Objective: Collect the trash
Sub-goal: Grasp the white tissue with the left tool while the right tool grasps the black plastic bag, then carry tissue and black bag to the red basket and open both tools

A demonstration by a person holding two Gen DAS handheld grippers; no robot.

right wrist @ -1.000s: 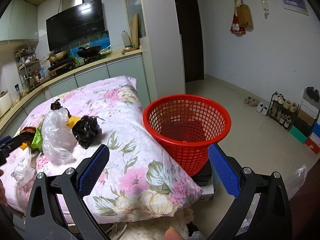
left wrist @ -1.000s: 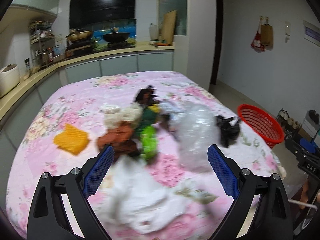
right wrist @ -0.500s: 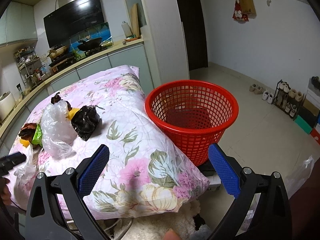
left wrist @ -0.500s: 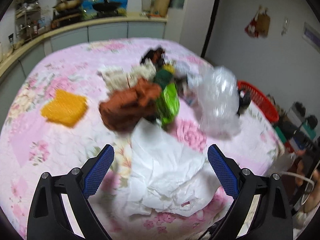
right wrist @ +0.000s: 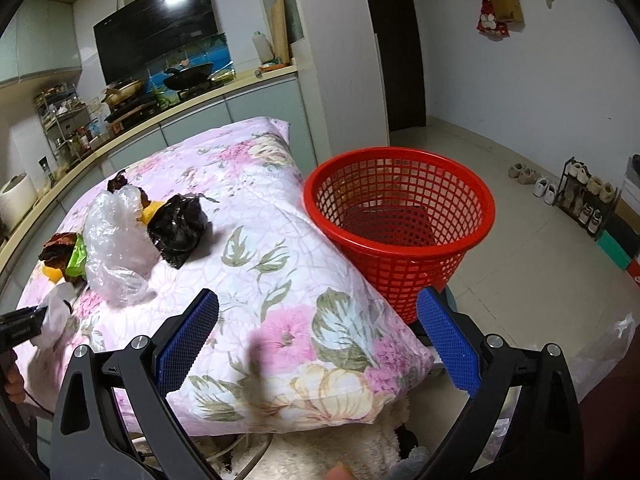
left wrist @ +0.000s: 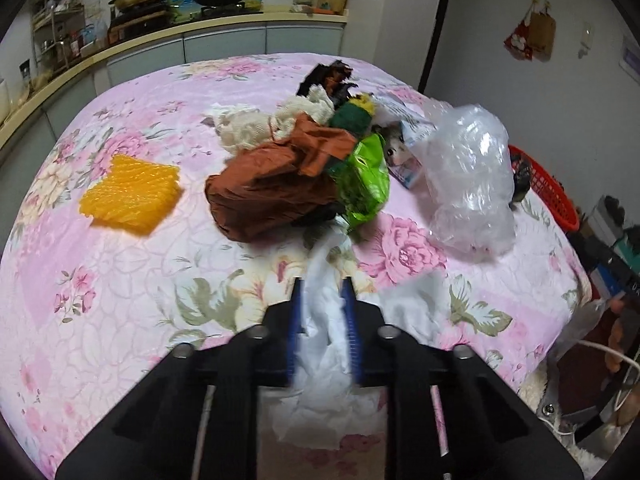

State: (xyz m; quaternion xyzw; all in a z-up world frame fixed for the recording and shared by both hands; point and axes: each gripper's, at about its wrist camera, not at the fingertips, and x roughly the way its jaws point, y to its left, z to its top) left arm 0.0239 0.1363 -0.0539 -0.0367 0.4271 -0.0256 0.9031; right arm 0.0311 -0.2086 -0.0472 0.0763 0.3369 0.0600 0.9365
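My left gripper [left wrist: 322,286] is shut on crumpled white tissue paper [left wrist: 324,356] on the floral quilt [left wrist: 120,280]; it also shows at the left edge of the right wrist view [right wrist: 44,312]. Beyond it lie a brown paper bag [left wrist: 272,188], a green wrapper [left wrist: 366,178], a clear plastic bag [left wrist: 468,176], a cream rag [left wrist: 256,128] and an orange foam net [left wrist: 128,196]. My right gripper [right wrist: 316,332] is open and empty above the quilt's corner. The red mesh basket [right wrist: 400,216] stands just beyond it, beside the quilt. A black bag [right wrist: 178,228] lies on the quilt.
A kitchen counter [left wrist: 160,36] with a stove and pans runs behind the quilt. A shoe rack [right wrist: 584,196] stands on the tiled floor at the right. A fluffy white rug [right wrist: 320,456] lies below the quilt's corner.
My left gripper has closed from wide open onto the white tissue paper. The right gripper has edged closer to the quilt corner and stays open.
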